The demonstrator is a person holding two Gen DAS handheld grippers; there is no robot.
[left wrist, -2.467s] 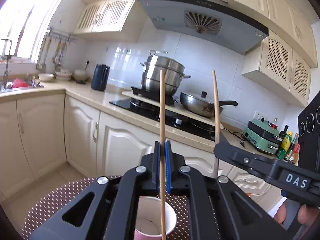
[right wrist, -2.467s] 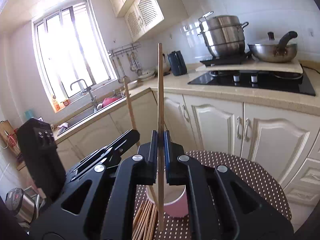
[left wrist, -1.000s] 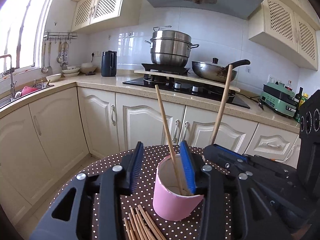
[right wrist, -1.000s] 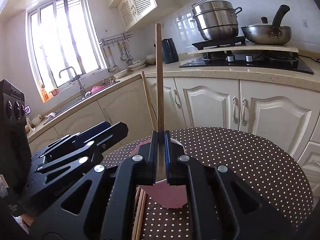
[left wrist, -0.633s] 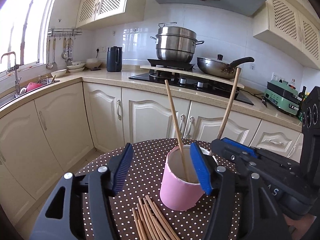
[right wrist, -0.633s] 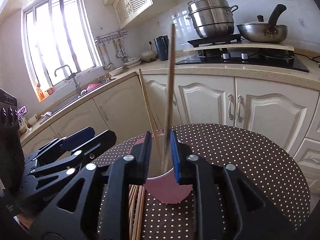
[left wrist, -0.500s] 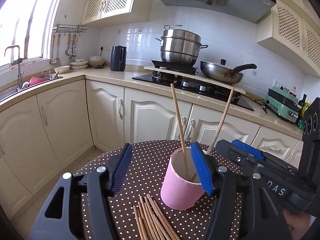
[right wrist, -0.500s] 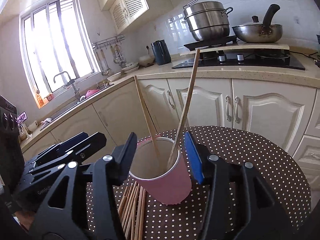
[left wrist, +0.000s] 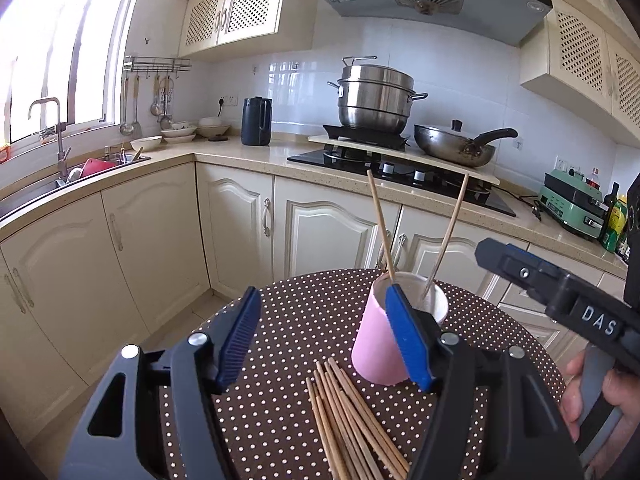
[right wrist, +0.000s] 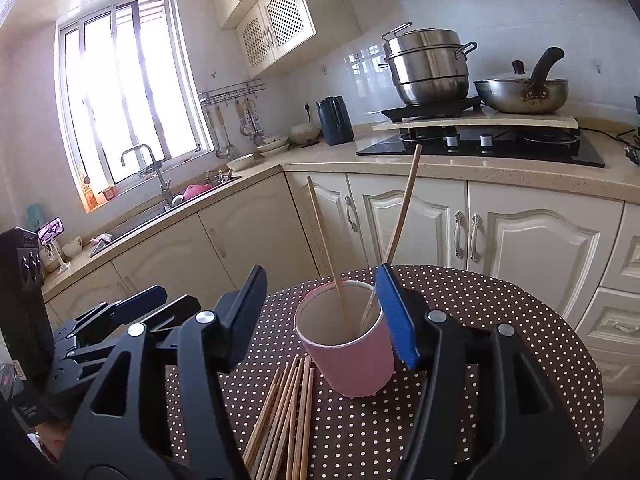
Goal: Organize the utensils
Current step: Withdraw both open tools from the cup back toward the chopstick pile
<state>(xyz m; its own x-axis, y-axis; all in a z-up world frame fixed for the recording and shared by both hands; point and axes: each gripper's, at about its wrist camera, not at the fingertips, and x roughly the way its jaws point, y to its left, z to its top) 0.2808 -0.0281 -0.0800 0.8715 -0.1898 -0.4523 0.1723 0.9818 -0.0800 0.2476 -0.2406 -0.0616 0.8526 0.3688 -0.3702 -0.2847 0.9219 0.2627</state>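
Sunlight floods the window [left wrist: 48, 60] at the far left, above a sink [left wrist: 60, 184] with a tall tap. Cream cabinets [left wrist: 152, 240] run rightward under a speckled counter bearing a dark kettle [left wrist: 256, 121], a steel steamer pot [left wrist: 374, 98] and a wok [left wrist: 456, 148]. Nearer, a round table [left wrist: 300, 320] wears a brown cloth with white dots. The left gripper [left wrist: 320, 332] is spread wide with nothing between its pads. Loose chopsticks [left wrist: 352, 412] lie on the cloth just beside a pink cup [right wrist: 348, 348] holding two upright chopsticks [right wrist: 326, 240]. The right gripper [right wrist: 324, 308], marked "DAS" in the left view, is opening, its jaws flanking the cup without pressing it.
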